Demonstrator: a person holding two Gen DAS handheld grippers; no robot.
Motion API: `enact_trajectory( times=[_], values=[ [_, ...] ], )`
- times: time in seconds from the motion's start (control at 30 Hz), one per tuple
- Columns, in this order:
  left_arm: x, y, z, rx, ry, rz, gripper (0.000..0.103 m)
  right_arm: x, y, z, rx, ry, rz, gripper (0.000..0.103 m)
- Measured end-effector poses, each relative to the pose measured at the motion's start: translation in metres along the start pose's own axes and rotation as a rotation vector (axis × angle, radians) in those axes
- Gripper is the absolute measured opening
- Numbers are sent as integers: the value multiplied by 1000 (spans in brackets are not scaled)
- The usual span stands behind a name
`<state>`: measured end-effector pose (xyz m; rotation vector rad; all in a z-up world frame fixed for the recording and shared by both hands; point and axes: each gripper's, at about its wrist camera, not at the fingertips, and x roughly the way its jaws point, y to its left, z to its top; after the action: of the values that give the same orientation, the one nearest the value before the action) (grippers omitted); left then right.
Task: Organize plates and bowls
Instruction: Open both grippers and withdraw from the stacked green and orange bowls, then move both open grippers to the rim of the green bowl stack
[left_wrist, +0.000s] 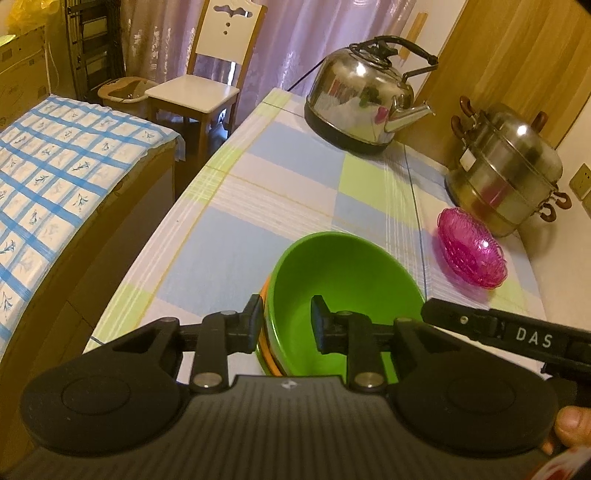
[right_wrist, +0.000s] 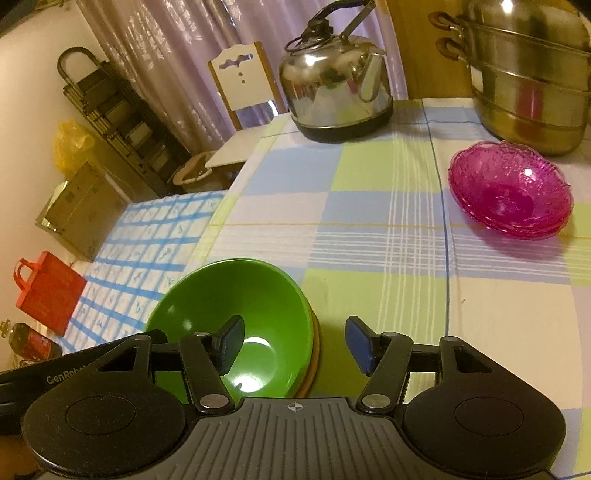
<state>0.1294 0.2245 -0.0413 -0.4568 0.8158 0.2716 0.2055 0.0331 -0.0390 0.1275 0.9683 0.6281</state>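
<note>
the empty green plastic bowl (right_wrist: 236, 325), nested on an orange bowl (right_wrist: 313, 363) on the checked tablecloth (right_wrist: 369, 221), sits astride both grippers' rim-straddling jaws: left gripper (left_wrist: 285, 320) slightly apart, right gripper (right_wrist: 293, 345) wide apart, neither pressing.

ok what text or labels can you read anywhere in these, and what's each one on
"DAS": white letters on the right gripper body, seen from the left wrist view.
"GenRobot", cut off by the near gripper: on the left gripper's side, right wrist view.
Bottle label: too blurred to read.
Cardboard box: print unreadable.

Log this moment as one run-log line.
left gripper: open, straddling green bowl rim | right gripper: open, astride its rim | pink bowls: stacked apart
</note>
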Motion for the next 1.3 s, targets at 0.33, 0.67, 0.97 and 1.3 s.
enact_trajectory(
  times=[0.33,0.67,0.97,1.3],
  values=[
    [-30,-1,-12,23,-28,15,42,-28,-8,-15,20,-9,-39,61],
    [-63,-24,-45,112,-49,3,80,-70,-20,-44,11,-37,-115,67],
    [-72,-56,-82,221,-34,13,93,-103,-39,-79,33,-32,-187,76],
    [-76,-70,-105,274,-33,23,95,-126,-59,-98,75,-36,-219,76]
  ],
)
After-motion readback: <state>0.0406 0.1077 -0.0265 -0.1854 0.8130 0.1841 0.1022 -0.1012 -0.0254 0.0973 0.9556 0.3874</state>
